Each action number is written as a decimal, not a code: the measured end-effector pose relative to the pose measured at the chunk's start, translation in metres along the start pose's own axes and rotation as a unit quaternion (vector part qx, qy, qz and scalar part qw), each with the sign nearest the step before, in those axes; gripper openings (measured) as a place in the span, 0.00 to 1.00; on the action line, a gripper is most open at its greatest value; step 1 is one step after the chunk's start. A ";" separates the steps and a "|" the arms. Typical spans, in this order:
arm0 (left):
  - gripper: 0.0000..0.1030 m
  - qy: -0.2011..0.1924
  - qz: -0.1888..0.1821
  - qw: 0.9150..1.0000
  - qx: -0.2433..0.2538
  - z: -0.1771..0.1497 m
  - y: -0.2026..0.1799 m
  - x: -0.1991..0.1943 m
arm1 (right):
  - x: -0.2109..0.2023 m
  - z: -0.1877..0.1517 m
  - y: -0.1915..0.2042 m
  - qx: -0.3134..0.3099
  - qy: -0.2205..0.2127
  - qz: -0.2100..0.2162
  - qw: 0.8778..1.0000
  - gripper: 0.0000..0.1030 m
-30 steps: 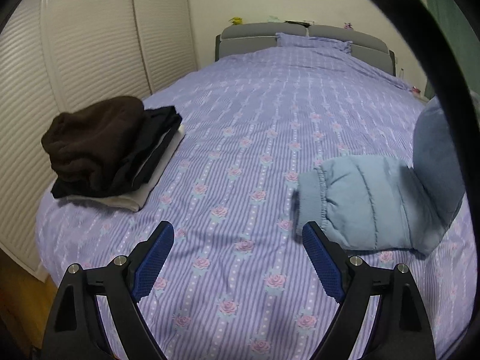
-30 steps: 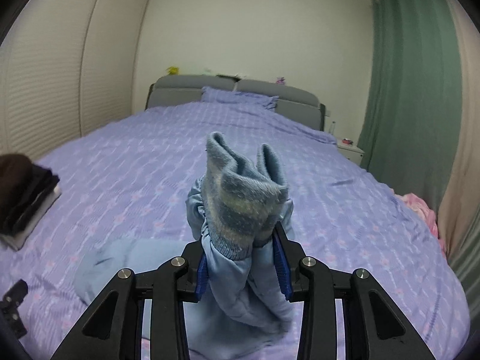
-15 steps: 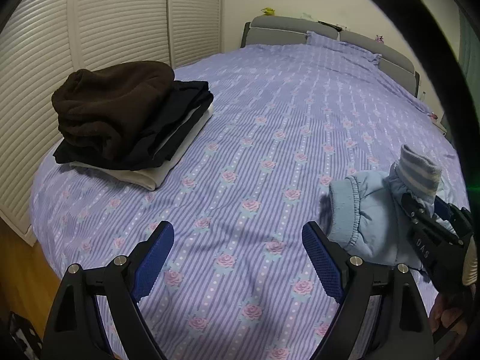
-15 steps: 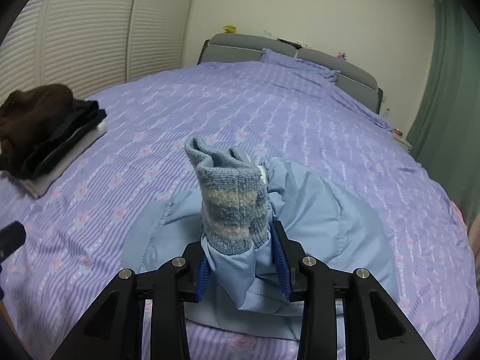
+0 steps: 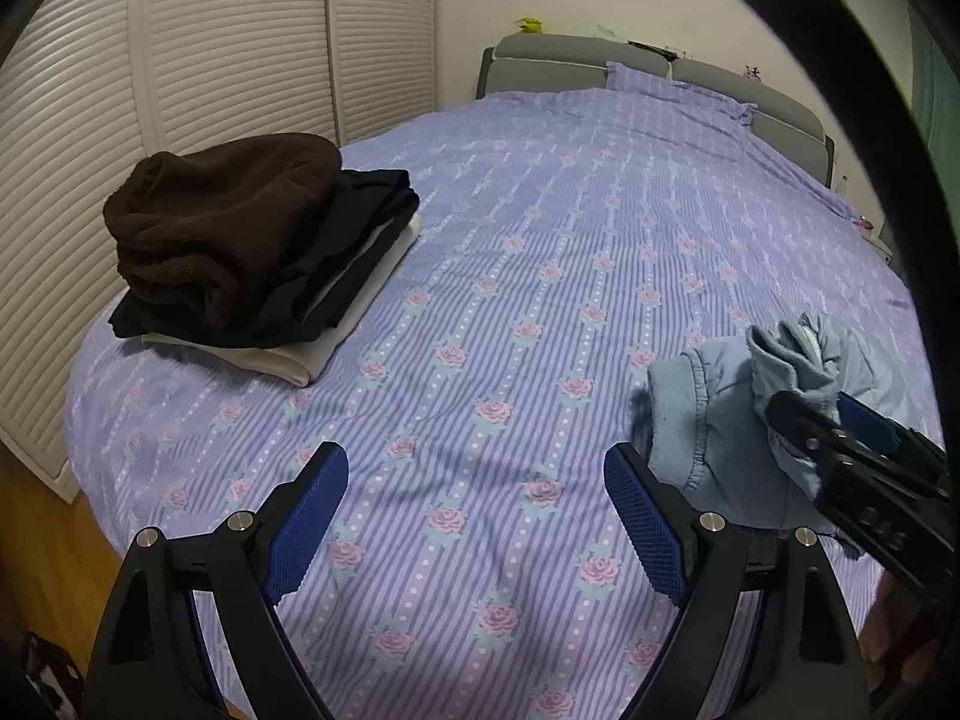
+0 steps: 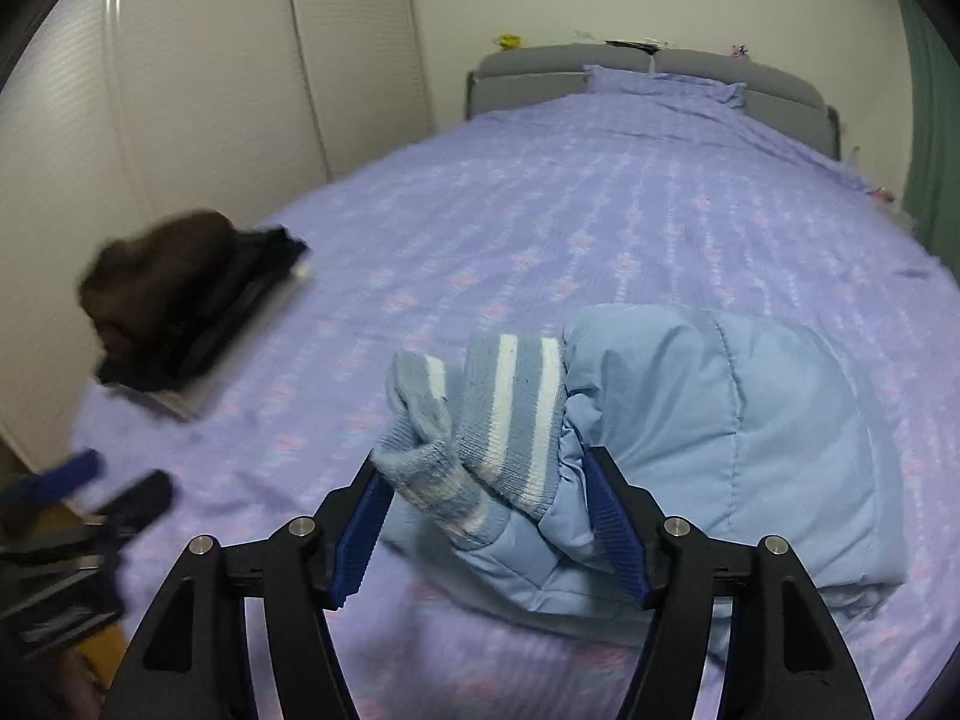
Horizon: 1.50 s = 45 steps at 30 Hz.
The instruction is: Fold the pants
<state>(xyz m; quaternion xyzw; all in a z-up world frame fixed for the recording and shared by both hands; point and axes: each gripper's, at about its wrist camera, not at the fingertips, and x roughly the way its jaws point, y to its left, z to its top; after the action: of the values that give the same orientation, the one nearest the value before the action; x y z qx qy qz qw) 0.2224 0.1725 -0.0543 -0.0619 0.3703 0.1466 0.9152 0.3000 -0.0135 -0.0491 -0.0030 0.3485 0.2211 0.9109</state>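
Observation:
Light blue padded pants [image 6: 738, 420] lie folded on the purple floral bedspread [image 6: 600, 210], their striped knit cuffs [image 6: 510, 414] sticking up between my right gripper's fingers. My right gripper [image 6: 486, 474] has its jaws spread wider than the cuffs, which rest loosely between them. In the left wrist view the pants [image 5: 714, 414] lie at the right with the right gripper [image 5: 834, 420] over them. My left gripper [image 5: 477, 480] is open and empty above bare bedspread, left of the pants.
A stack of folded clothes [image 5: 252, 240], brown on top of black and white, sits at the bed's left edge beside white louvred wardrobe doors [image 5: 210, 48]. A grey headboard [image 5: 600, 60] and pillow stand far back. A green curtain [image 6: 930, 120] hangs right.
My right gripper has lowered the cuffs onto the folded pants and its jaws have opened, letting go. Both cameras have swung left; the left gripper stays open.

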 end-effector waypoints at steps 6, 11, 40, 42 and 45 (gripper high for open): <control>0.85 -0.012 0.002 1.000 0.007 -0.001 -0.005 -0.007 | -0.027 0.006 0.001 0.015 -0.025 0.084 0.996 0.65; 0.85 -0.045 -0.038 0.998 0.008 -0.001 -0.014 -0.024 | -0.069 0.009 -0.011 0.020 -0.086 0.050 0.995 0.65; 0.66 0.142 -0.348 0.922 -0.089 0.033 -0.117 0.081 | -0.036 -0.090 -0.168 0.124 -0.010 -0.132 0.983 0.78; 0.66 0.149 -0.367 0.912 -0.108 0.033 -0.112 0.083 | -0.034 -0.091 -0.173 0.132 -0.006 -0.131 0.983 0.78; 0.66 0.150 -0.366 0.913 -0.096 0.034 -0.115 0.083 | -0.032 -0.091 -0.181 0.146 -0.006 -0.131 0.980 0.78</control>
<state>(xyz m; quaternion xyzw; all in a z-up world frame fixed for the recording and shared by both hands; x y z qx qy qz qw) 0.3379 0.0891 -0.0869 -0.3020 0.4391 -0.1744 0.8280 0.2947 -0.2038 -0.1241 0.0858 0.3684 0.0462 0.9245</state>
